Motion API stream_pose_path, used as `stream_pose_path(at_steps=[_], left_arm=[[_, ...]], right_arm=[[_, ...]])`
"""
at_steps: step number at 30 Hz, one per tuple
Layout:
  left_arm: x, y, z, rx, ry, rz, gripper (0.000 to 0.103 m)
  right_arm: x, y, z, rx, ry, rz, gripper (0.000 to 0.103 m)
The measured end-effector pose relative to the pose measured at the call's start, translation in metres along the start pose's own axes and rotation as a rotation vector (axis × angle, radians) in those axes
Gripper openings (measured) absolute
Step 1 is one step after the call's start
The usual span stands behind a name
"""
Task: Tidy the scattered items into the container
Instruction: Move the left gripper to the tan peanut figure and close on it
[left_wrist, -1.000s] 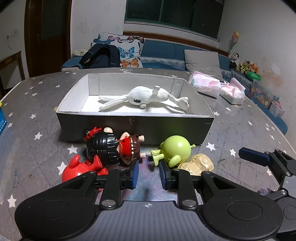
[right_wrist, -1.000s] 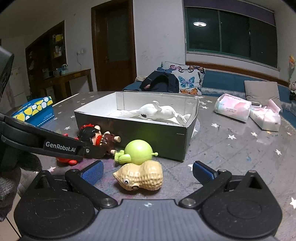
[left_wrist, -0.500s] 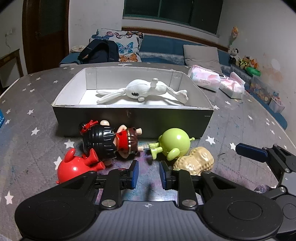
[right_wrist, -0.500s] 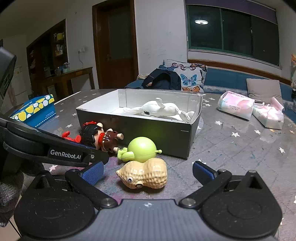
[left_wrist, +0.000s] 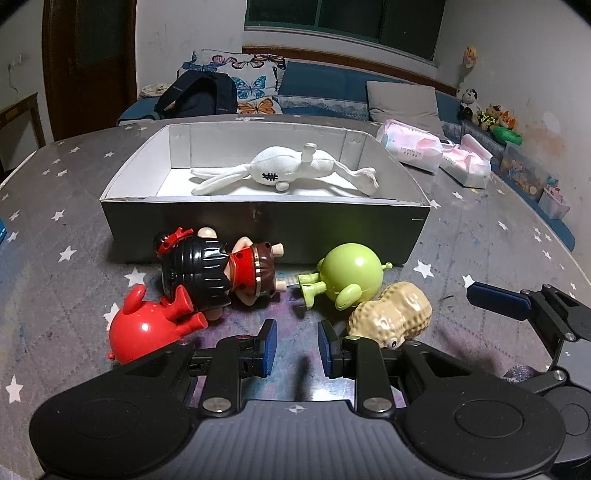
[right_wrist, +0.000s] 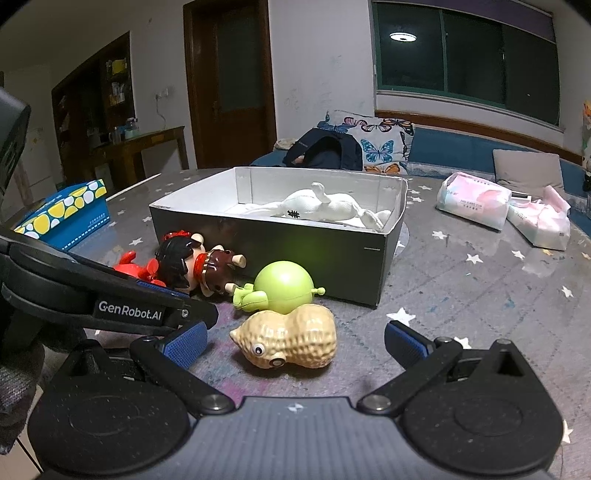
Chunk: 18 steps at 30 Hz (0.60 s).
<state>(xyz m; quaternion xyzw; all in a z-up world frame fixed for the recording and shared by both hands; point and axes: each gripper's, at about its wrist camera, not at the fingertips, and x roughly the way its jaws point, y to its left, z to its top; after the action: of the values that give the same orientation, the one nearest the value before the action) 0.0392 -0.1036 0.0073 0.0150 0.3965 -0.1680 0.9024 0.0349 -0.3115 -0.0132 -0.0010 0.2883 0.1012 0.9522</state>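
Note:
A dark box (left_wrist: 258, 225) (right_wrist: 280, 240) with a white inside holds a white plush rabbit (left_wrist: 284, 171) (right_wrist: 325, 208). In front of it lie a black-haired doll (left_wrist: 218, 271) (right_wrist: 195, 264), a red toy (left_wrist: 147, 326) (right_wrist: 135, 267), a green round figure (left_wrist: 351, 275) (right_wrist: 282, 288) and a peanut toy (left_wrist: 393, 314) (right_wrist: 291, 339). My left gripper (left_wrist: 294, 347) hovers just before the toys, jaws partly apart with nothing between them. My right gripper (right_wrist: 295, 341) is wide open, with the peanut lying between its fingers, untouched.
The star-patterned table (left_wrist: 55, 229) carries two tissue packs (right_wrist: 472, 201) at the right and a blue spotted box (right_wrist: 66, 214) at the left. A sofa with cushions and a dark bag (left_wrist: 199, 98) runs behind the table.
Both views have drawn slightly back and up from the toys, so the box and toys sit lower in frame. Neither gripper's jaws have changed.

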Motion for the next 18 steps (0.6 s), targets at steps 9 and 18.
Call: stream_pose_path(at_steps=[9, 18], left_arm=[[0.0035, 0.0036, -0.0016, -0.018, 0.02, -0.005, 0.027], [0.004, 0.0055, 0.0014, -0.048, 0.029, -0.046, 0.027]], right_arm=[[0.0035, 0.0022, -0.0035, -0.01, 0.017, 0.0, 0.103], [0.01, -0.0023, -0.0063, 0.005, 0.03, -0.006, 0.103]])
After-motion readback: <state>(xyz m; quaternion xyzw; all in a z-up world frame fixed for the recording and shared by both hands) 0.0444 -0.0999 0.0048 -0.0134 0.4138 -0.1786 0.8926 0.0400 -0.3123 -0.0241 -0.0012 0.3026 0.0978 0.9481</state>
